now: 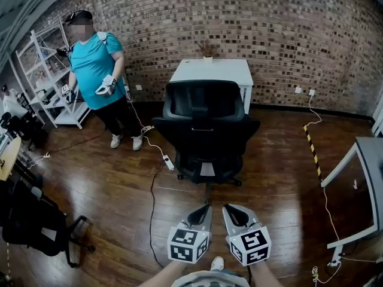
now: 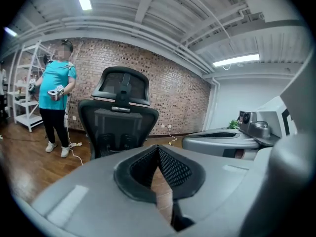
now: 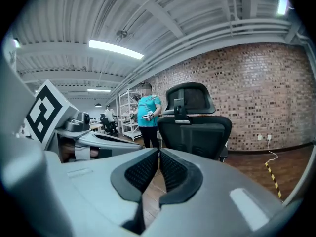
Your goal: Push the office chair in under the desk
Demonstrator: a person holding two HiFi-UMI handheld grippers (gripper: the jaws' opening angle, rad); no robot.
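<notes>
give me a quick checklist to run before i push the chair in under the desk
1. Grippers free: the left gripper and right gripper both have their jaws together with nothing between them. ok
2. Contact with the chair: both grippers hang short of the office chair, not touching its back. not ok
3. Line-up: the chair stands in front of the white desk, back toward the grippers. ok
4. Floor by the wheels: a power strip lies close beside the chair base, on its left. not ok
5. Bystander: the person in teal stands off to the left, apart from the chair. ok
6. Room under the desk: hidden by the chair. cannot tell
</notes>
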